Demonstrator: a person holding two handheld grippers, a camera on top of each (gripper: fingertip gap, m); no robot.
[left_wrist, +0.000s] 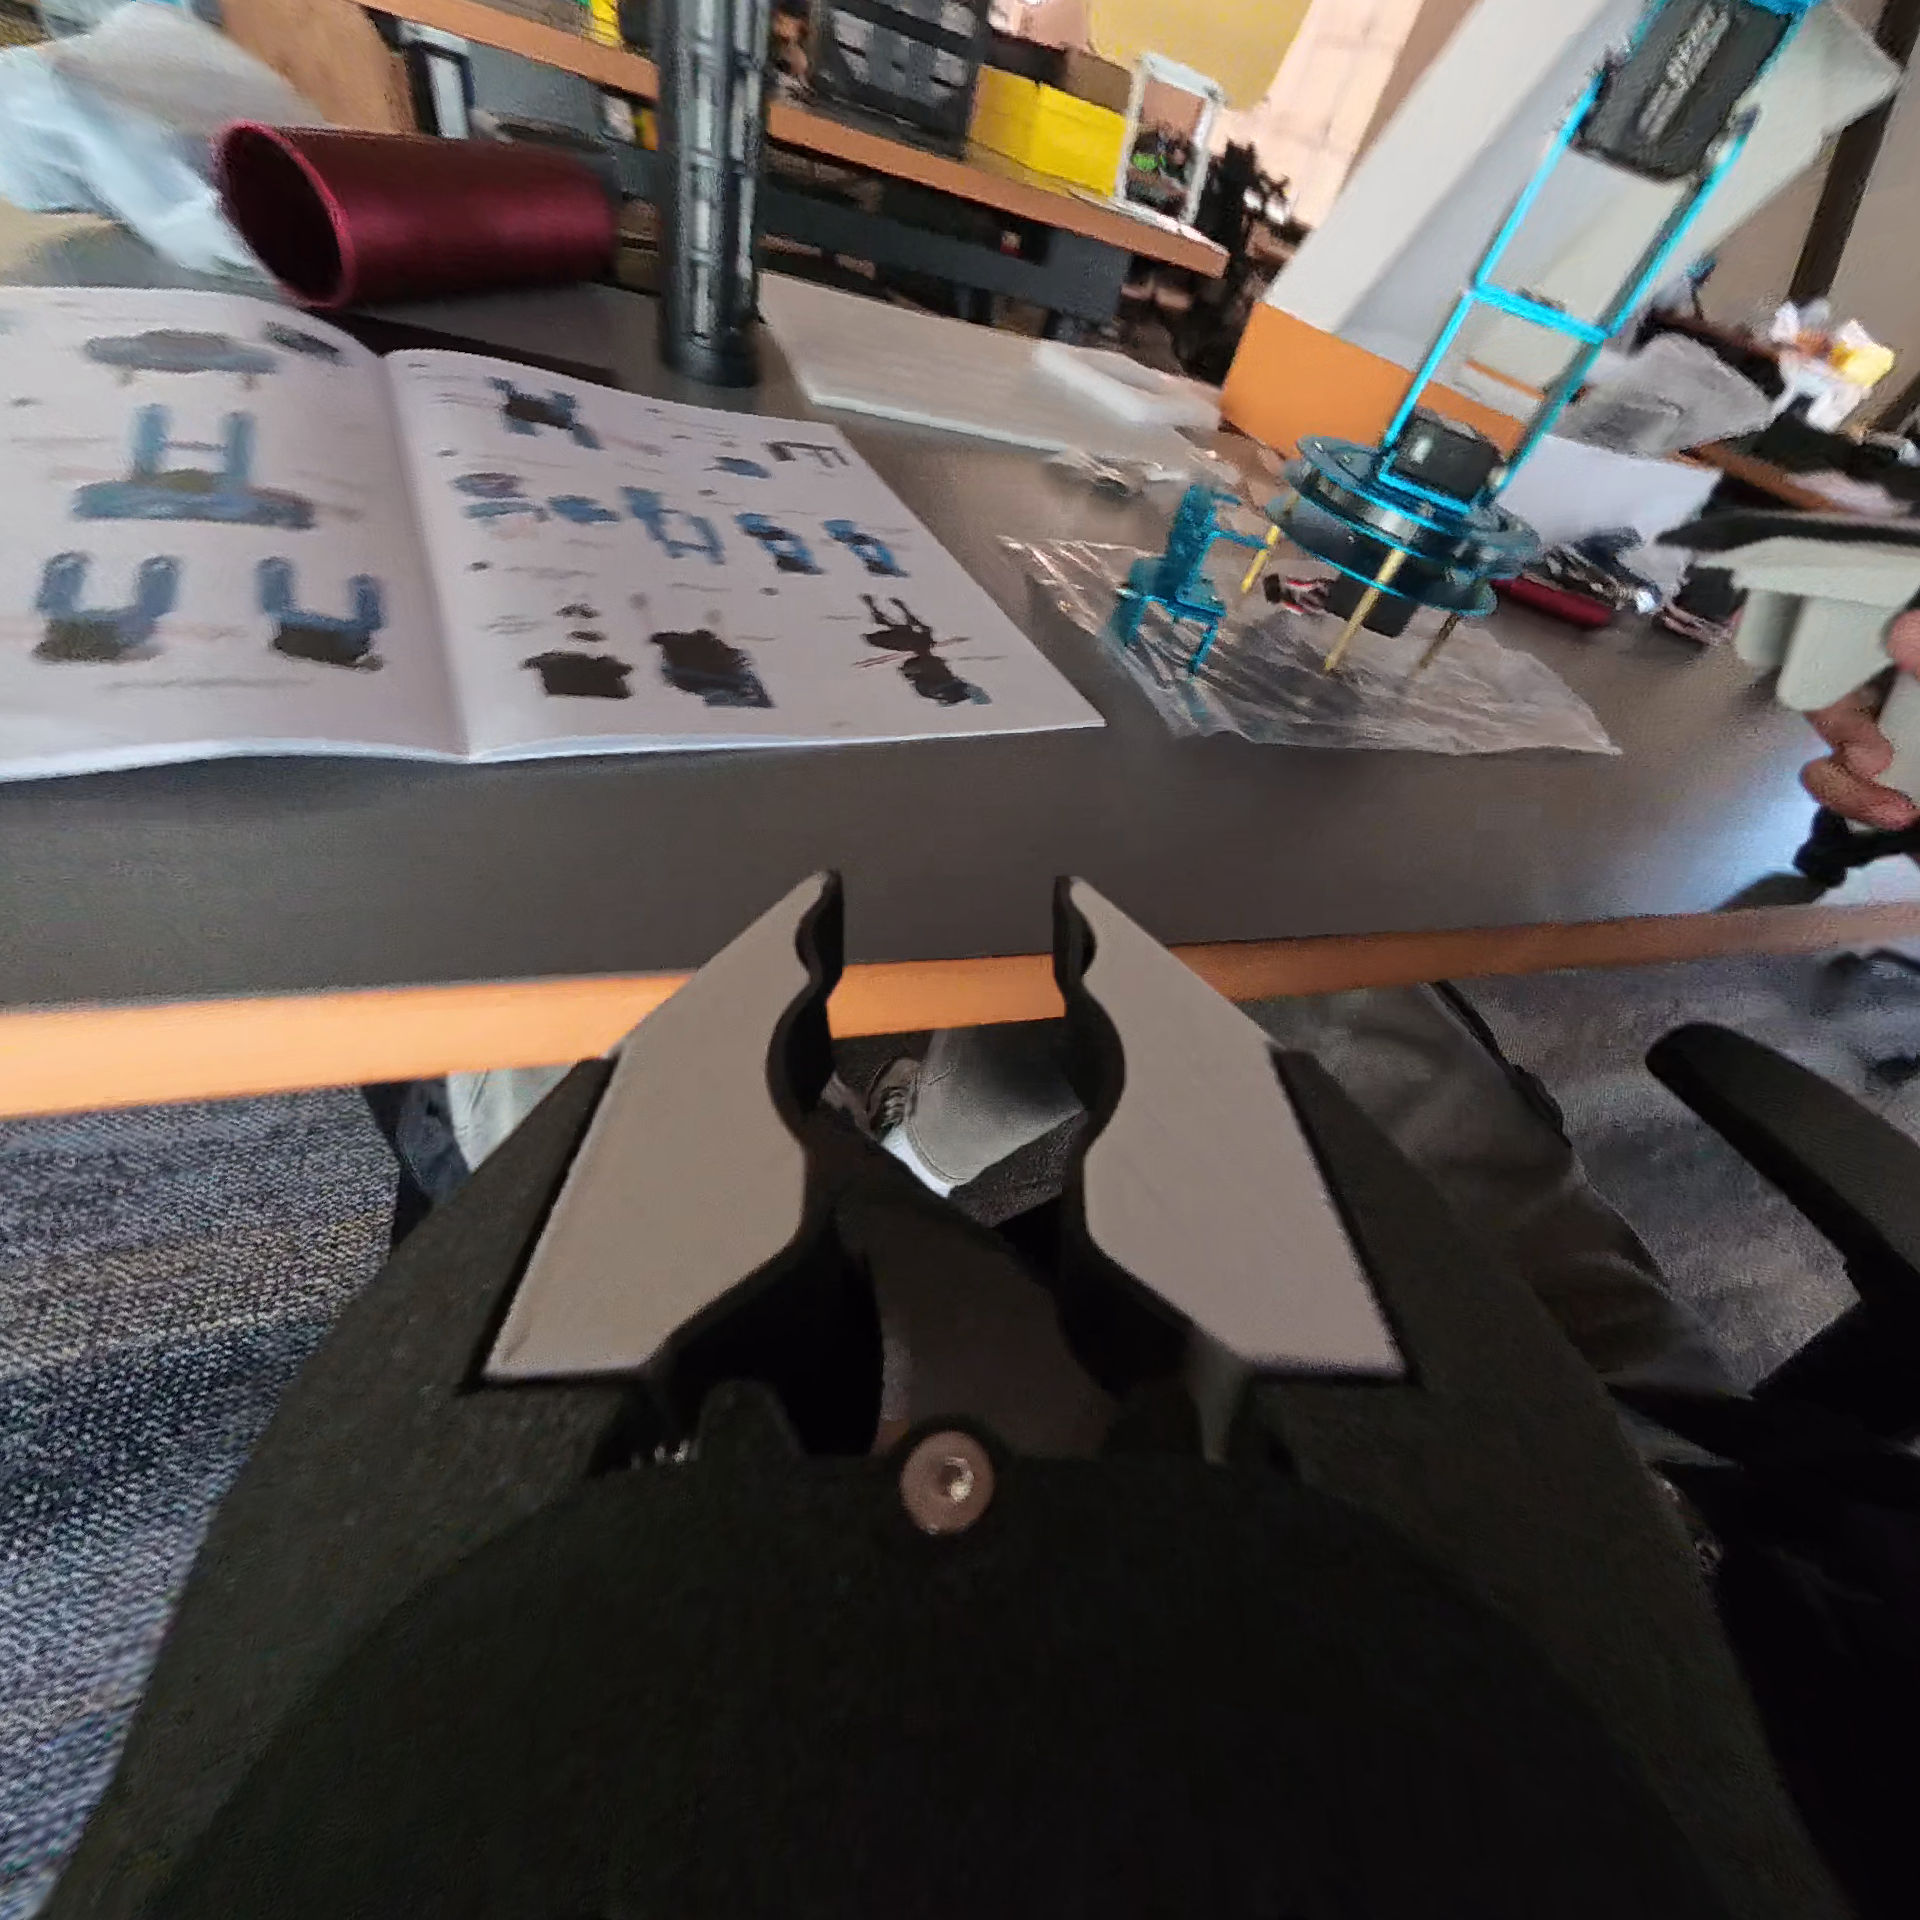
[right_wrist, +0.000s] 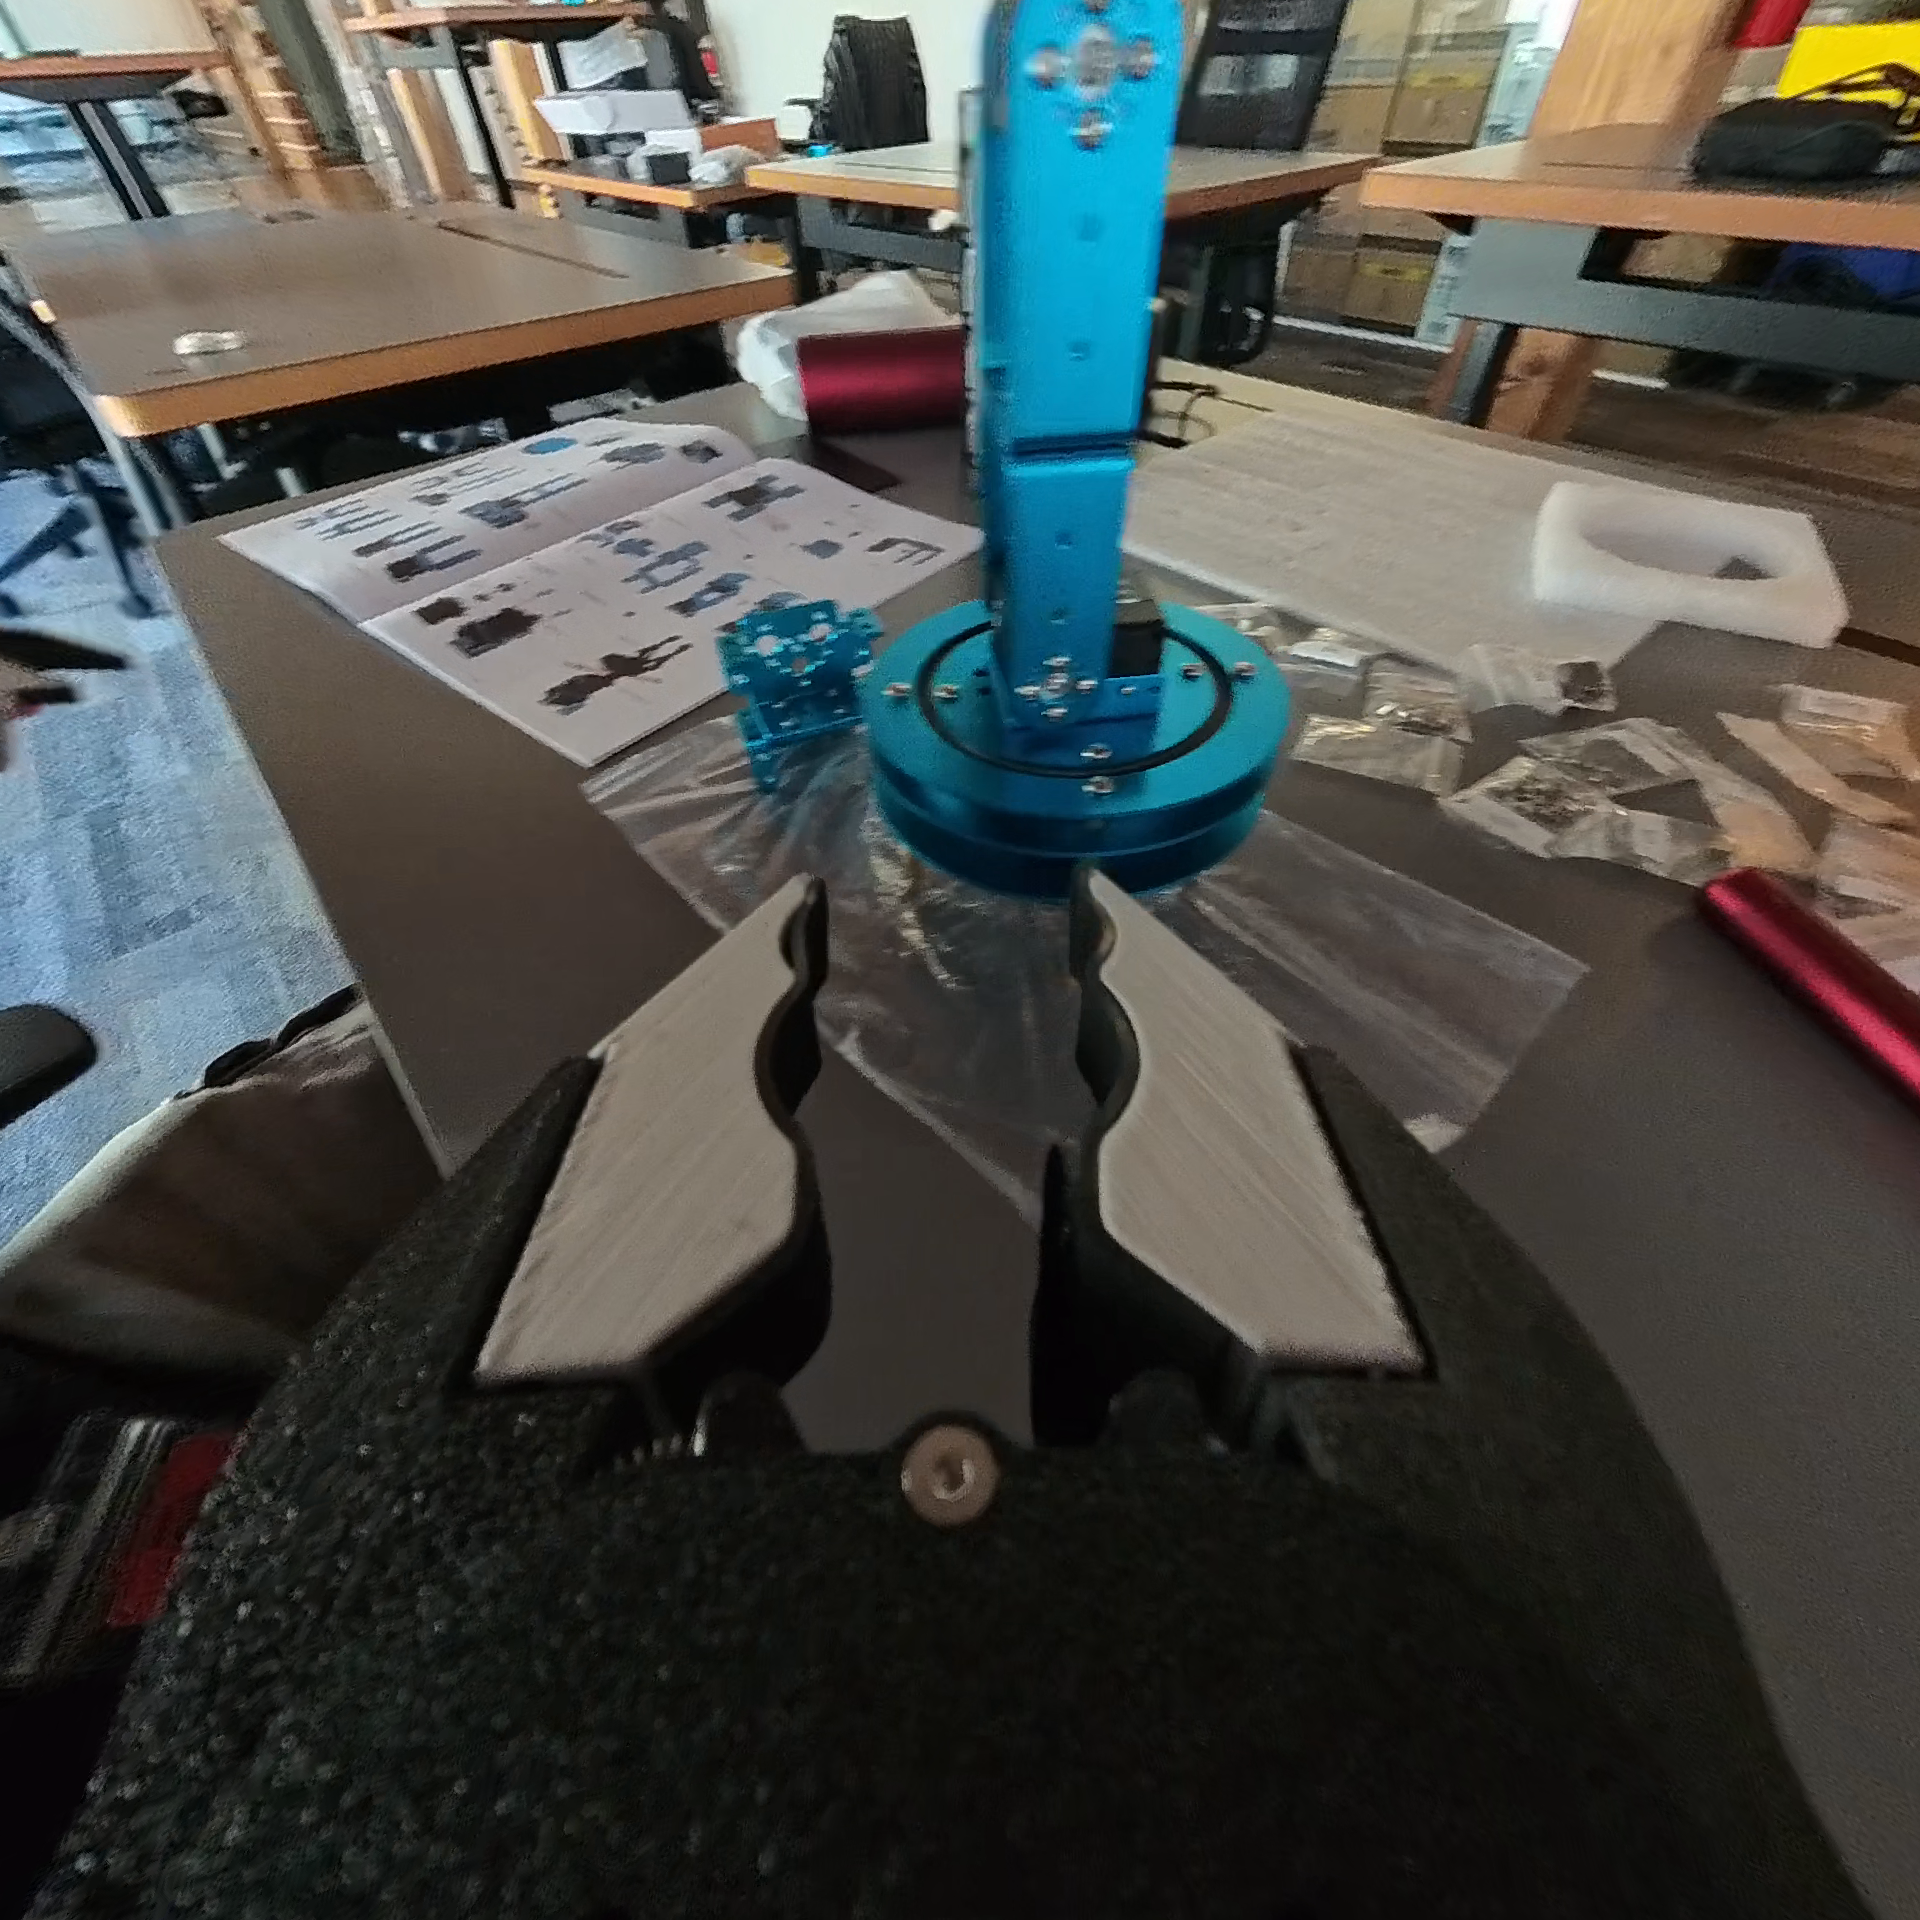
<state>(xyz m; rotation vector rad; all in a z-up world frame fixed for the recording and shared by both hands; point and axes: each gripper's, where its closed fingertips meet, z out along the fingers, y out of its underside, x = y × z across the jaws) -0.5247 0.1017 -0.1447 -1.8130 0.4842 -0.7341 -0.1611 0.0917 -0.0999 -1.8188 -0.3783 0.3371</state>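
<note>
A blue metal arm assembly (right_wrist: 1060, 499) stands upright on a round blue base (right_wrist: 1081, 769) on a clear plastic sheet (right_wrist: 1299, 987); it also shows in the left wrist view (left_wrist: 1403, 520). A small blue bracket (right_wrist: 795, 681) sits beside the base, and shows in the left wrist view (left_wrist: 1174, 582) too. My right gripper (right_wrist: 951, 894) is open and empty, just in front of the base. My left gripper (left_wrist: 945, 894) is open and empty, at the table's near orange edge (left_wrist: 416, 1023), apart from everything. An open instruction booklet (left_wrist: 468, 551) lies to the left.
A dark red tube (left_wrist: 416, 213) and a black cylinder (left_wrist: 712, 187) stand behind the booklet. Small bags of screws (right_wrist: 1558, 758), white foam pieces (right_wrist: 1683, 571) and a red tube (right_wrist: 1818, 987) lie right of the base. A person's hand (left_wrist: 1860, 758) shows at the right edge.
</note>
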